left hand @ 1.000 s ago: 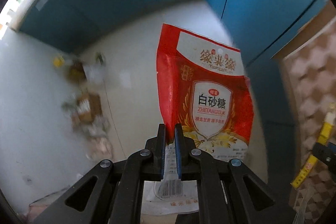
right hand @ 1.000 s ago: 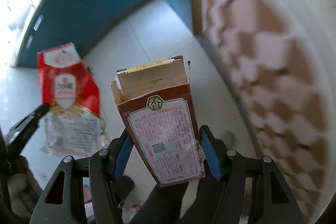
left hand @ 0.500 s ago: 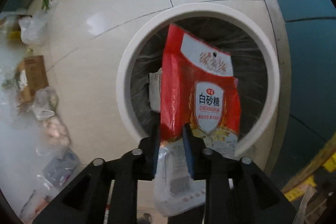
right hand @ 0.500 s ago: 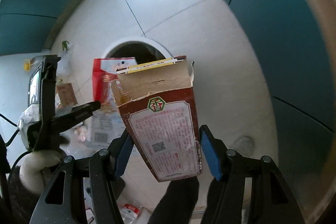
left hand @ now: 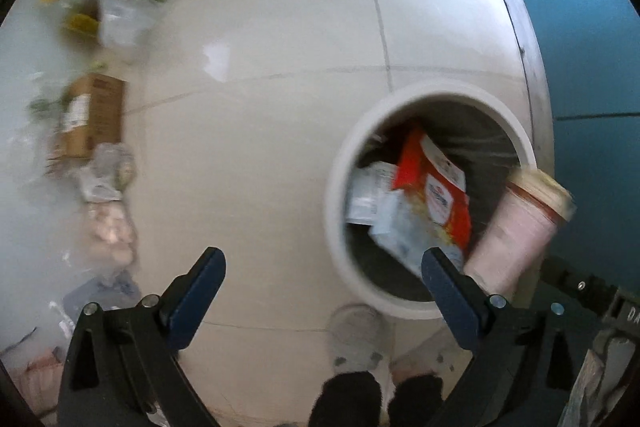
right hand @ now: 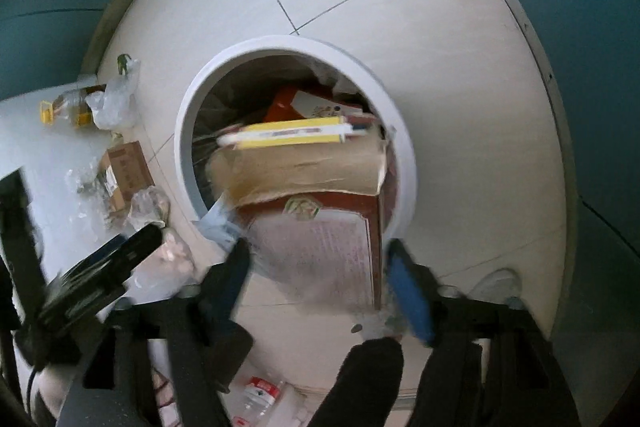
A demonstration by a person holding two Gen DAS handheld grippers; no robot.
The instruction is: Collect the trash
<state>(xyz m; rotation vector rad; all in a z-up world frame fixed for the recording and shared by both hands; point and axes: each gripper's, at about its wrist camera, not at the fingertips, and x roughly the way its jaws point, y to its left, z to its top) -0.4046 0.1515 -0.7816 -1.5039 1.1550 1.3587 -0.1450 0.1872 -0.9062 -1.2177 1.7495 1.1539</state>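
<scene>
From my remote seat I saw the left gripper [left hand: 322, 275] pointing straight down at the tiled floor [left hand: 260, 147], its jaws opening and already spread wide with nothing between them. The red sugar bag [left hand: 434, 187] lay tilted inside the white round bin [left hand: 334, 195], on top of some pale wrappers, well clear of those jaws. The right gripper [right hand: 320, 283] hung over the same bin [right hand: 404, 155], angled steeply downward, and its jaws were opening too. The brown carton [right hand: 316, 215] with the torn top and yellow flap sat between them, its upper end already over the bin's mouth. It was blurred, and I could see a gap on the left side, so the pads no longer seemed to press on it. In the left view the carton [left hand: 520, 227] showed as a pinkish blur at the bin's right rim. Further litter stayed on the floor to the left: a cardboard box [left hand: 90, 115], a clear plastic bag [left hand: 120, 19] and a bag of pale lumps [left hand: 110, 231]. A grey shoe [left hand: 356, 337] stood just beside the bin's near rim.
</scene>
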